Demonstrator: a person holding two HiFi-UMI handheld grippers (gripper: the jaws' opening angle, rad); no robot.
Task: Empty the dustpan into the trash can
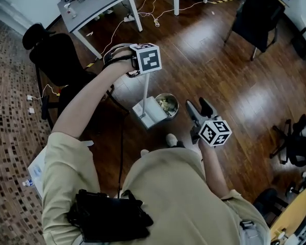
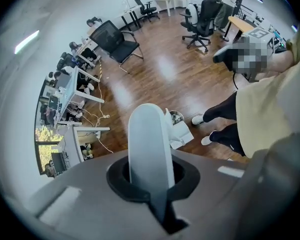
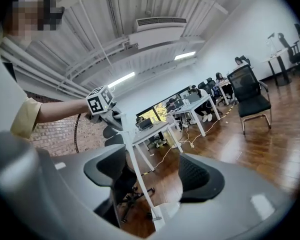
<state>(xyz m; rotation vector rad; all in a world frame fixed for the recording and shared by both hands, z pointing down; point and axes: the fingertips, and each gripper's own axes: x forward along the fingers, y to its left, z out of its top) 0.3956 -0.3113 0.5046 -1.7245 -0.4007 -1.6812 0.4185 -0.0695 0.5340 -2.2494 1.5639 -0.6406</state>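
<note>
- White plastic dustpan (image 1: 149,112) sits low, just left of the small trash can (image 1: 177,105). I cannot tell whether they touch.
- The left gripper (image 2: 151,184) is clenched on the top of the pan's long handle (image 1: 145,88) and points steeply down.
- The right gripper (image 1: 199,107) is empty, its jaws apart, near the can's right side.
- The pan's mouth should probably be over the can's opening before tipping, and the tilt should be slow.
- A pan on so long a handle may swing, and the can looks light, so the free gripper could steady one of them.

Person wears khaki short-sleeved shirt (image 1: 168,188), black trousers (image 2: 235,134), white shoes (image 2: 197,119), black back pouch (image 1: 107,216). Grey left gripper (image 1: 137,66) and right gripper (image 1: 199,107): black jaws, white cubes (image 1: 146,58) with black square markers.
</note>
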